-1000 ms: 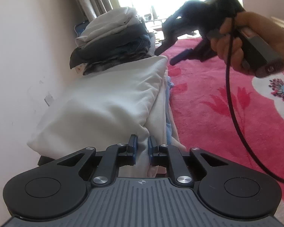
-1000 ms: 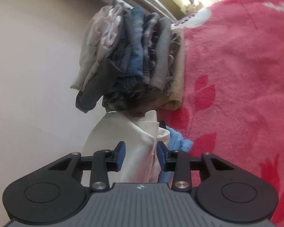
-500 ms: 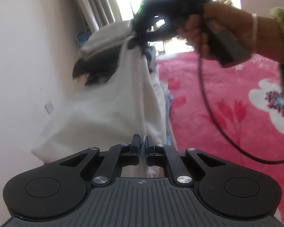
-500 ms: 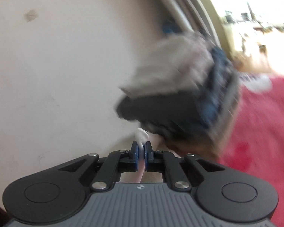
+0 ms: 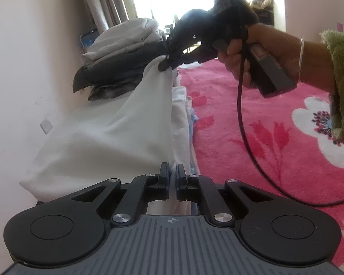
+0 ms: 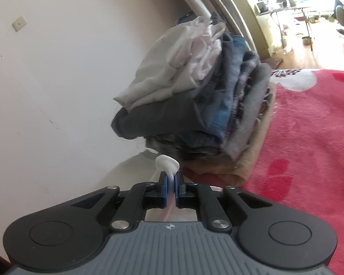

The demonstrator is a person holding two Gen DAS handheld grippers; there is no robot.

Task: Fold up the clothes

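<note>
A white garment (image 5: pixel 117 135) lies along the wall on the pink floral blanket (image 5: pixel 259 123). My left gripper (image 5: pixel 172 171) is shut on its near edge. My right gripper (image 5: pixel 167 65), held by a hand, is shut on the far corner and lifts it, so the cloth hangs taut between the two. In the right wrist view the right gripper (image 6: pixel 171 180) pinches a white tuft of the garment (image 6: pixel 166 162) between its blue pads. More white and light-blue cloth (image 5: pixel 189 114) lies under the lifted layer.
A stack of folded clothes (image 6: pixel 195 96), white on top, then dark grey, denim and tan, stands against the wall (image 5: pixel 23 68) just beyond the garment. Curtains (image 5: pixel 103 2) and a bright doorway lie behind it. A black cable (image 5: pixel 243 123) hangs from the right gripper.
The right gripper came down onto the garment's far corner, shut on it and lifted it up. The left gripper closed fully on the near edge and stayed in place.
</note>
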